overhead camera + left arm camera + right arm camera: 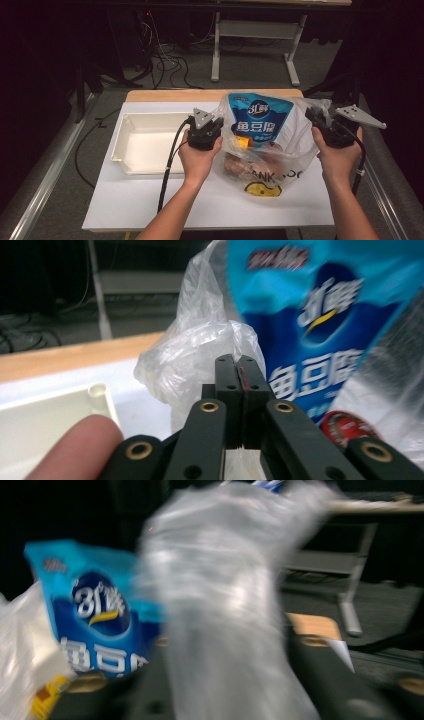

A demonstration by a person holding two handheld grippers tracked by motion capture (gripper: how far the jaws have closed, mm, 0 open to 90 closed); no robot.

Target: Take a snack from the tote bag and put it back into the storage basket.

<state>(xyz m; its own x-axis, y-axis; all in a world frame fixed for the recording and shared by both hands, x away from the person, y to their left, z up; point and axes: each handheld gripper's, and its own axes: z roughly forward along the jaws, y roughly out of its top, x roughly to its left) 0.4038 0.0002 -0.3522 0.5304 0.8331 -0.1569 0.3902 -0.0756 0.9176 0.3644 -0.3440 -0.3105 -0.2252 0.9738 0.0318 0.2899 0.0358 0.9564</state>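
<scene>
A clear plastic bag (260,165) with a yellow smiley print stands on the white table top (150,200), held between my two grippers. A blue snack packet (260,117) sticks up out of it, with other food lower down. My left gripper (216,129) is at the bag's left rim. In the left gripper view its jaws (239,362) are shut on a bunched fold of the bag (200,350), beside the packet (325,315). My right gripper (314,119) holds the right rim. In the blurred right gripper view, bag film (225,605) drapes over the jaws, with the packet (95,615) at left.
An empty white tray (125,145) lies on the table to the left of the bag, close to my left hand; its corner (60,405) is in the left gripper view. Behind the table are a desk frame's legs (216,50) and loose cables on the floor.
</scene>
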